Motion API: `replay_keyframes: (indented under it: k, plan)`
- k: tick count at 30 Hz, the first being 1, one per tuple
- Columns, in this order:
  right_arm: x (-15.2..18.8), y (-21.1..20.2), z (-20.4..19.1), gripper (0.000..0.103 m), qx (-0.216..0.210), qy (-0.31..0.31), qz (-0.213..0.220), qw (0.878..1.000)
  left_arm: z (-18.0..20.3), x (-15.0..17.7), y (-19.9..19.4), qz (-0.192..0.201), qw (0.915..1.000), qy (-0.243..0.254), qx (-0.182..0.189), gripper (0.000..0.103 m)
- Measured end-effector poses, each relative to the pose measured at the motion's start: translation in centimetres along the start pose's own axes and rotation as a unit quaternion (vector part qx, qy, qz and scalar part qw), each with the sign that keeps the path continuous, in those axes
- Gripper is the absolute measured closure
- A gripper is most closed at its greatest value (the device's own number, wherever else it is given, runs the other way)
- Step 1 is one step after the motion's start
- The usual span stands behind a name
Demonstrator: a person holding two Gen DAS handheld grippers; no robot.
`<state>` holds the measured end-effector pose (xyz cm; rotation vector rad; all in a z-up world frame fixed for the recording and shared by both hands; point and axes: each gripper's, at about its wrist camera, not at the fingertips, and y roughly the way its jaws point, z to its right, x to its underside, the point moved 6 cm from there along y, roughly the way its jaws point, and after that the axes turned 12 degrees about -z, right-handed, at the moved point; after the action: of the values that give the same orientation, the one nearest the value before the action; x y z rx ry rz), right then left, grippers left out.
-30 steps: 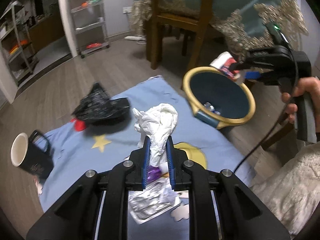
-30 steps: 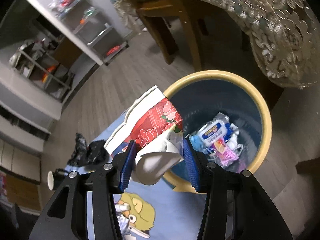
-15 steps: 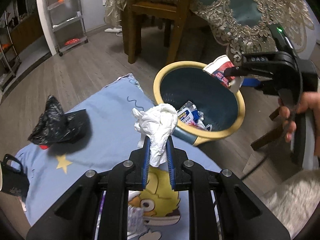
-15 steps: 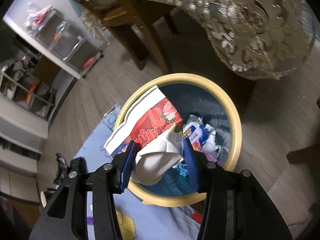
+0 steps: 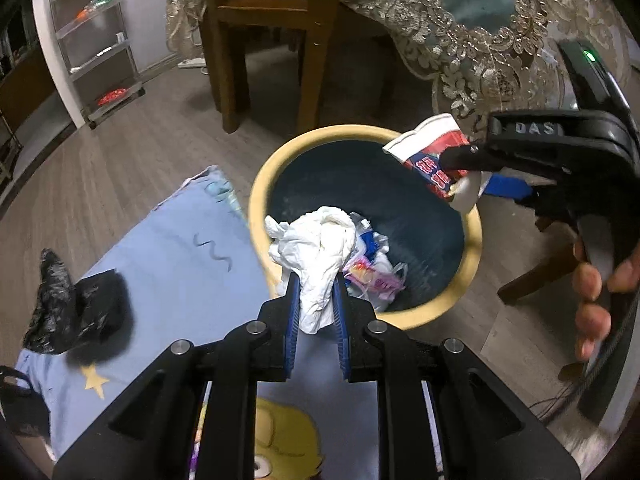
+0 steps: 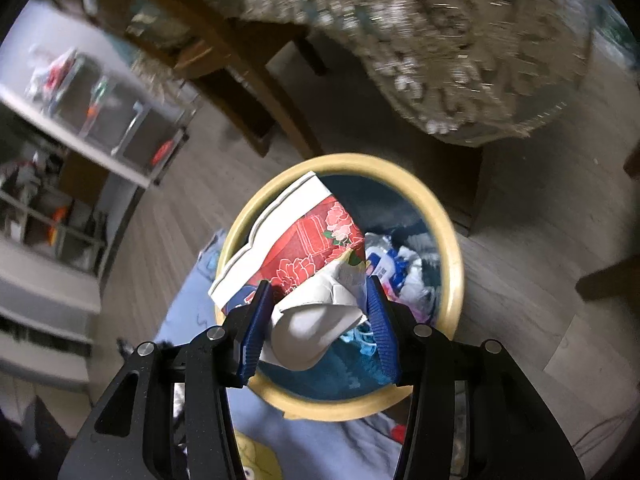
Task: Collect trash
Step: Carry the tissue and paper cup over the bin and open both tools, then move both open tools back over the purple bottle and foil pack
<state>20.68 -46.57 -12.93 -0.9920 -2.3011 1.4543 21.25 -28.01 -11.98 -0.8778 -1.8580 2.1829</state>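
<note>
Over the last second, both loads carried from beside the waste bin (image 5: 256, 208) to above its open mouth. Left gripper (image 5: 316, 300) clenched on a crumpled white tissue (image 5: 316, 248), now hanging over the near rim where a second ago it hovered above the blue mat (image 5: 172, 248). Right gripper (image 6: 316, 300) clamped around a crushed red paper cup (image 6: 304, 256), now centred over the bin instead of off to one side. Judged from this: both pieces in place for dropping, only the release left.

Inside the bin, wrappers and packets (image 5: 372, 276) already piled at the bottom. Still uncollected on the mat: a crumpled black plastic bag (image 5: 68, 312) at left, well apart from the bin.

Below, grey wood-look floor (image 5: 100, 168), with the cartoon-printed mat laid on it. Behind the bin, a wooden chair (image 5: 272, 8) and a lace-edged tablecloth (image 5: 472, 40) hanging down. Far left, a metal shelf rack (image 5: 96, 40) against a white wall.
</note>
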Motion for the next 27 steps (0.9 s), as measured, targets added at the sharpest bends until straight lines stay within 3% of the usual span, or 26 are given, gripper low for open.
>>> replay_keyframes:
  k: [4,11,18,19,20,22,27]
  plan:
    - [-0.2,-0.2,1.1,0.053,-0.010,0.026,0.003,1.000,0.7,-1.2,1.1,-0.005,0.9995,-0.019,0.025,0.088]
    - [-0.6,0.1,1.5,0.053,-0.010,0.029,0.003,1.000,2.3,-2.7,2.8,-0.003,0.9995,-0.008,0.032,0.088]
    - [-0.9,0.2,1.1,0.052,-0.037,0.040,0.010,0.998,2.2,-3.6,2.9,0.009,0.9995,-0.007,0.030,0.084]
    - [-0.9,0.1,0.9,0.050,-0.038,0.037,0.011,0.999,2.2,-3.6,2.8,0.012,0.9995,-0.009,0.029,0.073]
    - [-1.0,0.1,0.7,0.042,-0.038,0.034,0.012,0.999,2.0,-3.6,2.7,0.016,0.9995,-0.012,0.024,0.055]
    - [-1.0,-0.1,0.6,0.032,-0.035,0.032,0.015,0.999,1.6,-3.5,2.4,0.024,0.9995,-0.017,0.014,0.037]
    - [-1.1,-0.4,0.6,0.021,-0.032,0.037,0.020,0.999,0.0,-2.5,1.5,0.026,0.9992,-0.030,0.002,0.031]
